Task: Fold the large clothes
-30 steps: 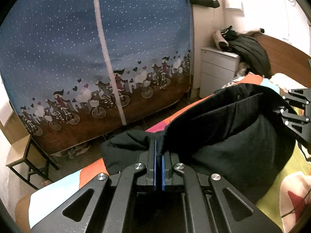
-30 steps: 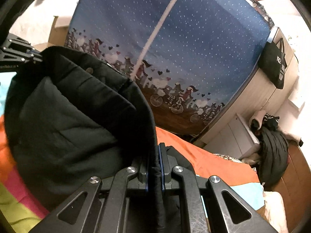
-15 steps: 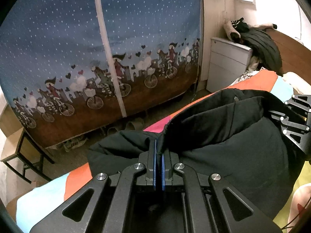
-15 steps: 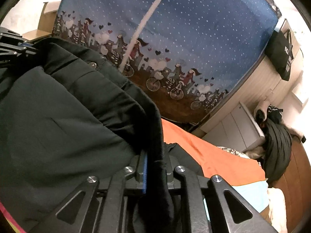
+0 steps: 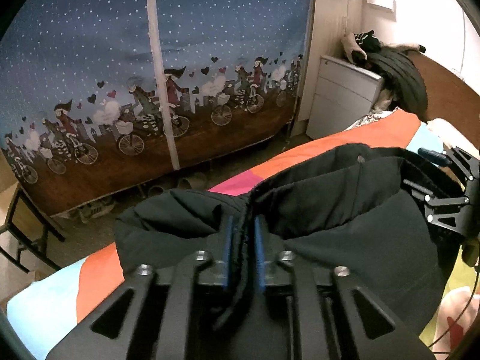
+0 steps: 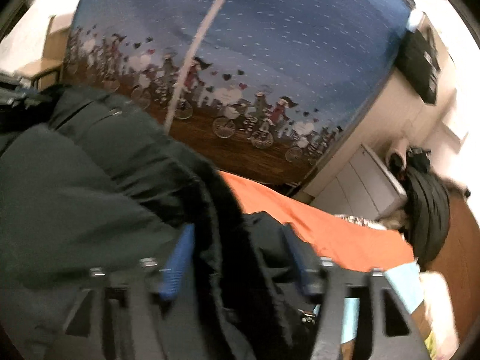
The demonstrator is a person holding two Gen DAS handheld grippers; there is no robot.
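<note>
On bedspread (image 5: 99, 273) | black jacket (image 5: 345, 240) edge between parted jaws | left gripper (image 5: 243, 234), right gripper (image 6: 240, 258): released

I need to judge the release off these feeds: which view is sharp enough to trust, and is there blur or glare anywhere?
Left wrist view: sharp; left gripper fingers parted around a fold of the black jacket; bright washout on the wall top right; fisheye bends the curtain. Right wrist view: motion-smeared throughout, right gripper fingers look wide apart, jacket edge between them soft.
</note>
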